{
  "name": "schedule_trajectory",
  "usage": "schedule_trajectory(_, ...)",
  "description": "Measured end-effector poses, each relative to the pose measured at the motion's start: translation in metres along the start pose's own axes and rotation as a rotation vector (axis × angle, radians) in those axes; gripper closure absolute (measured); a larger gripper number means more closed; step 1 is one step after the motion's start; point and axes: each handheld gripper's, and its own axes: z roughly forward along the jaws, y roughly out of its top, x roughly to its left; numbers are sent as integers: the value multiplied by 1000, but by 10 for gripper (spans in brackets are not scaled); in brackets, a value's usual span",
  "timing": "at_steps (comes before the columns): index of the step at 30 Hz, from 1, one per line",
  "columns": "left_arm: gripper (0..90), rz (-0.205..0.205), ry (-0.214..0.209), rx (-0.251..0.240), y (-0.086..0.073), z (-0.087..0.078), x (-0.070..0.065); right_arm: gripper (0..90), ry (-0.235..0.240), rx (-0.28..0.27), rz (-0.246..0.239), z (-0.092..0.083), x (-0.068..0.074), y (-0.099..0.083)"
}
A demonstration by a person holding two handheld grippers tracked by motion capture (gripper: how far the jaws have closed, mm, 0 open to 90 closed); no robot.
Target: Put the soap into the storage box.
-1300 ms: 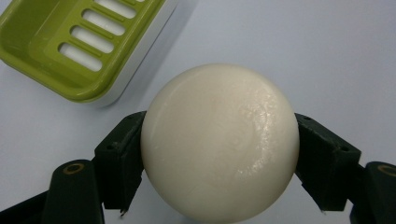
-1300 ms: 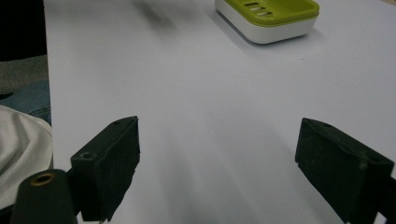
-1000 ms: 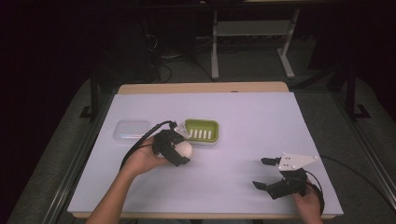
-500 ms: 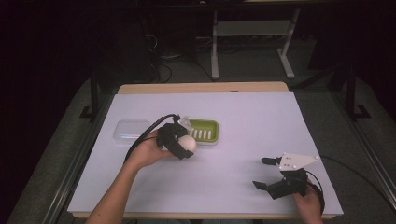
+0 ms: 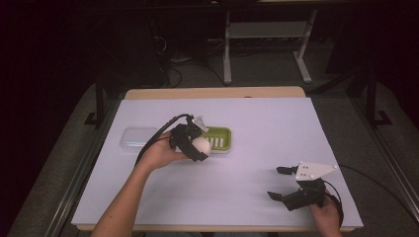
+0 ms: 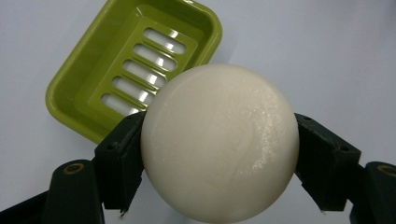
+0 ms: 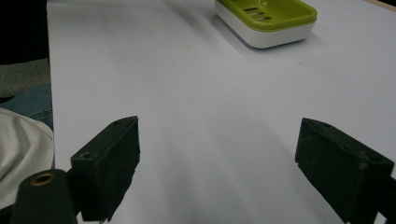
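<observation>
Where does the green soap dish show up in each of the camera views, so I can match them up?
High view: the green soap dish sits left of centre on the white table cover, just beyond the left gripper.
Left gripper view: upper left, behind the white soap held in the jaws.
Right gripper view: top right, far ahead of the open jaws.
Shared landmark: the dish's slotted green tray.
</observation>
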Motion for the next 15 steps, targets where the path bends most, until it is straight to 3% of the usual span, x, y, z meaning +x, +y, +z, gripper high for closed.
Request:
schedule_trajectory(2, 251, -10, -3, -2, 2, 0, 2, 131, 0, 1, -2, 0, 0, 0)
schedule_trajectory(15, 251, 22, -4, 3, 18, -1, 13, 130, -1, -2, 1, 0, 0, 0)
